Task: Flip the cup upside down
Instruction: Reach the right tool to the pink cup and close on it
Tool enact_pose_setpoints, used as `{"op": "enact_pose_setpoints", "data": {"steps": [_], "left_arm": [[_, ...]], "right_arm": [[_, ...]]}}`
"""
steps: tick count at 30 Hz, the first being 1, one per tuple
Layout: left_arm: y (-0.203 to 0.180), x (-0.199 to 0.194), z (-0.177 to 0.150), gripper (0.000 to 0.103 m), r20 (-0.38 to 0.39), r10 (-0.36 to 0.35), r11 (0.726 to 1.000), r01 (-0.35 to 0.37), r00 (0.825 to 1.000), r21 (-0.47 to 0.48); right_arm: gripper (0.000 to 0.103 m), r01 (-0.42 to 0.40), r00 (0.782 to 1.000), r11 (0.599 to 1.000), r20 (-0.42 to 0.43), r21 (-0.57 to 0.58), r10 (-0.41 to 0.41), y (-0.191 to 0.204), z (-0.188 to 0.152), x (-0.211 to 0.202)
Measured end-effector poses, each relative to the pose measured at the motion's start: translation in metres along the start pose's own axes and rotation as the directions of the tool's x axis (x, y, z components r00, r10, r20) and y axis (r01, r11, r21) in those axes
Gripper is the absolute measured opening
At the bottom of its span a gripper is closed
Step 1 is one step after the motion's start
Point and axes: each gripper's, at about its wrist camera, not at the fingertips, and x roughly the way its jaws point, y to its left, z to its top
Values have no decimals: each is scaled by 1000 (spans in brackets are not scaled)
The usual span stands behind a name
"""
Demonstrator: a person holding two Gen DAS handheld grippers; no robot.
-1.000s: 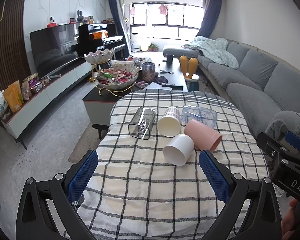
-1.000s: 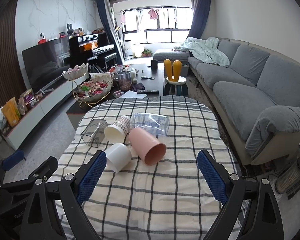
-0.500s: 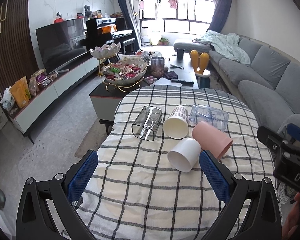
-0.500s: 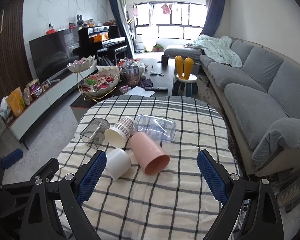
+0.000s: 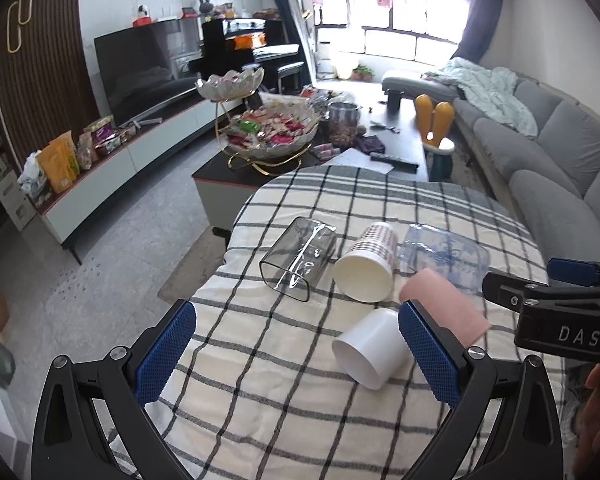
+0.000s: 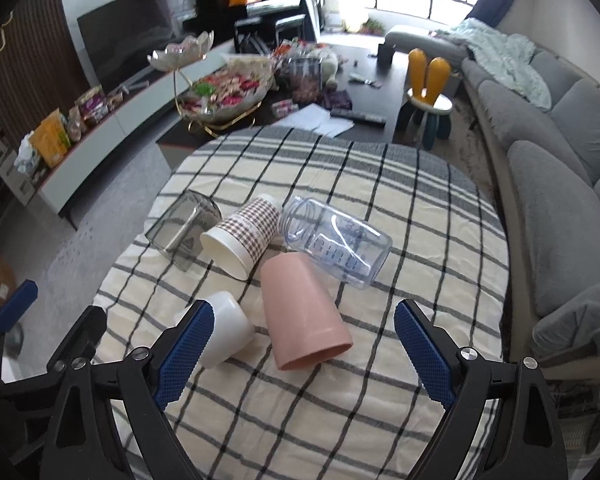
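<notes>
The pink plastic cup (image 6: 304,312), lying nearest between the wide-open right gripper (image 6: 303,344) fingers, looks light, rigid and slick, so grip mid-body across its sides; the left gripper (image 5: 296,354) is spread wide too.

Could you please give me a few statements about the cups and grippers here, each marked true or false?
1. The pink cup lies on its side on the checked cloth. True.
2. The right gripper is shut on the pink cup. False: its fingers are spread wide and hold nothing.
3. The white cup stands upright. False: it lies on its side, as the left wrist view shows.
4. The plaid cup lies between the grey glass and the clear bottle. True.
5. The left gripper is open and empty. True.
6. The clear bottle is stacked inside the pink cup. False: it lies beside it, behind the cup's base.
</notes>
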Motion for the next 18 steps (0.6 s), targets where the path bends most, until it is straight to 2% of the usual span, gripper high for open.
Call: {"op": "enact_pose_setpoints", "data": {"steps": [7,12,18], "left_arm": [[0,31,0,103,-56,65,997,-67,996,-42],[0,52,0,103,-96,71,996,-77,993,-54],[3,72,2,103,-132,72,994,-82,989,-68]], "right_arm": [[92,-22,983,999,-184,-37,15,-1,17,56],[92,-35,961,998,-275,-58,18,3,21,87],[87,-66,930,997,-365,-29,51,-1,20,120]]}}
